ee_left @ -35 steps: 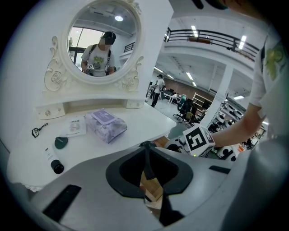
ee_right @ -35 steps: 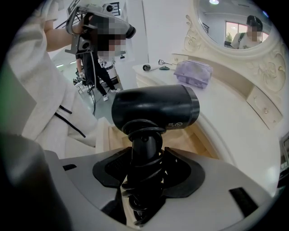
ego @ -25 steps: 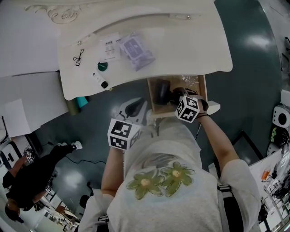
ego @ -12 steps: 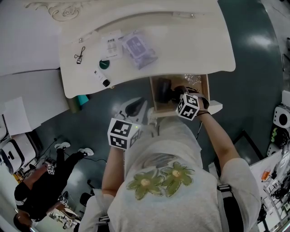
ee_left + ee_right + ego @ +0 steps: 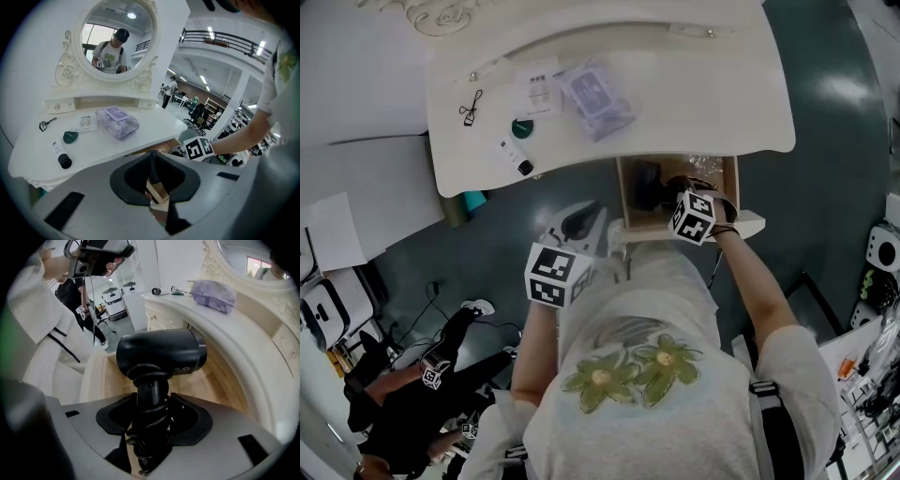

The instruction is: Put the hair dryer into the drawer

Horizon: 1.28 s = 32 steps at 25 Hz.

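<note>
Hair dryer [image 5: 161, 357] is low inside the open drawer [image 5: 622, 202], held by your right gripper [image 5: 150, 416], jaws clamped on its cord-wrapped handle; can't tell if it touches the drawer floor. Barrel lies crosswise to the jaws, one end toward the table [image 5: 675, 84] underside, handle running back to you. Your left gripper [image 5: 157, 187] is closed and empty, left of the drawer.

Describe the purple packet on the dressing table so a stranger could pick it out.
Start at the white dressing table with the oval mirror. On its top lies a lavender packet, the largest item there and the only purple one, beside a white card and a black-capped tube.
</note>
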Available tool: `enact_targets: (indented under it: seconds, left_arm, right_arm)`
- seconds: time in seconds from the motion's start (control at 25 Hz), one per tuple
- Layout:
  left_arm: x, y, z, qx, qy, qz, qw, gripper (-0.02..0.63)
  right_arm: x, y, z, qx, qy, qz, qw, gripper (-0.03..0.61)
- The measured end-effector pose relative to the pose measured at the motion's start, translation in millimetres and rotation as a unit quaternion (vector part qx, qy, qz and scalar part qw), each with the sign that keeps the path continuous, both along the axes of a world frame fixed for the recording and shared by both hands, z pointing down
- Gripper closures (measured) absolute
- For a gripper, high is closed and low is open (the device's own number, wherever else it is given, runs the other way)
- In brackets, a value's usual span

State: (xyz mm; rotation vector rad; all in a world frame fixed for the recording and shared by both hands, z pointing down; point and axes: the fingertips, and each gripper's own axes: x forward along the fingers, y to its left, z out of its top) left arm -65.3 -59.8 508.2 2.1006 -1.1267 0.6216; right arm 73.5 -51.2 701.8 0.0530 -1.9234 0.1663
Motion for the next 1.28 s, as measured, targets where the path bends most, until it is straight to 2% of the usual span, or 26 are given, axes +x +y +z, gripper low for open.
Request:
enact_targets:
  seconds: [1.28]
  left_arm:
    - [-7, 0, 14, -0.018, -0.005, -0.007, 0.9998, 0.577]
  right_arm:
    - [5, -4, 43, -0.029, 0.030, -0.026, 0.999, 0.361]
